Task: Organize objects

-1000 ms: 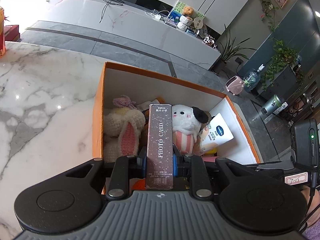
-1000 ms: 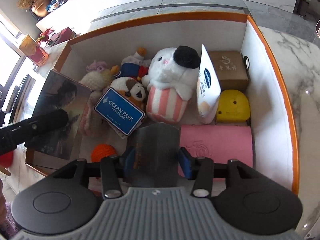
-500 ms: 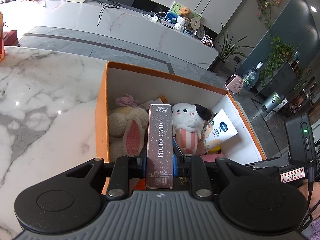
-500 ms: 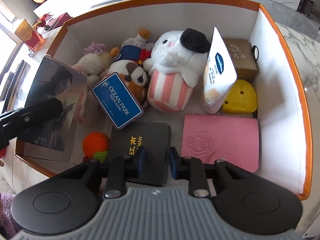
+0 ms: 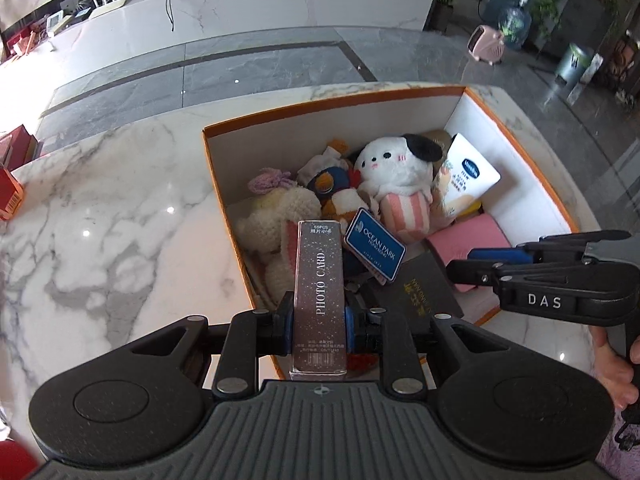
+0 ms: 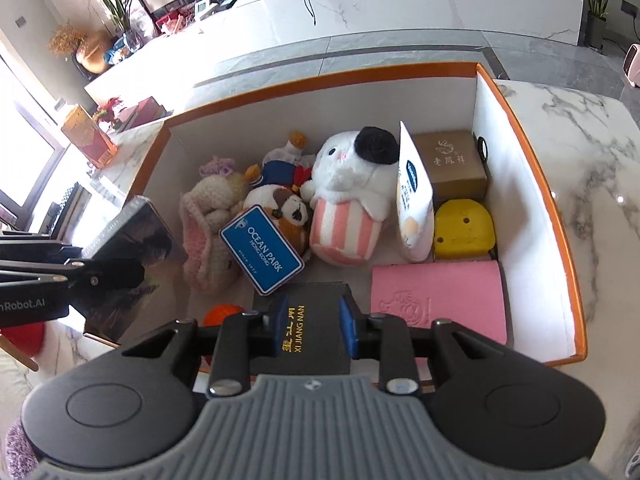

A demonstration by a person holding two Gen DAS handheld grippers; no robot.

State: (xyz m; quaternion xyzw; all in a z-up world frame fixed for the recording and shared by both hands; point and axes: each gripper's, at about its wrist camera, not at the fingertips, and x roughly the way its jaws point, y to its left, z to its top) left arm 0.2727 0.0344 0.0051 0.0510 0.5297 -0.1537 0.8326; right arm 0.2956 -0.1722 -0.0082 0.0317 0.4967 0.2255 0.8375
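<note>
On the left we see the marble table, and on it the orange box with white inner walls. Our left gripper is clamped on the photo card box, holding it over the box's near left corner. Inside the box, from the left, lie a cream knitted bunny, a brown and white plush with a blue Ocean Park tag, a white plush dog in a pink striped cup, a white tube standing on end, then a brown carton at the back with a yellow object in front of it. Nearer us, an orange ball sits beside a black notebook, and a pink pouch lies flat just right of that. Our right gripper hangs above the black notebook with its blue pads drawn close together and nothing between them; whether they brush the cover we cannot tell from this angle.
</note>
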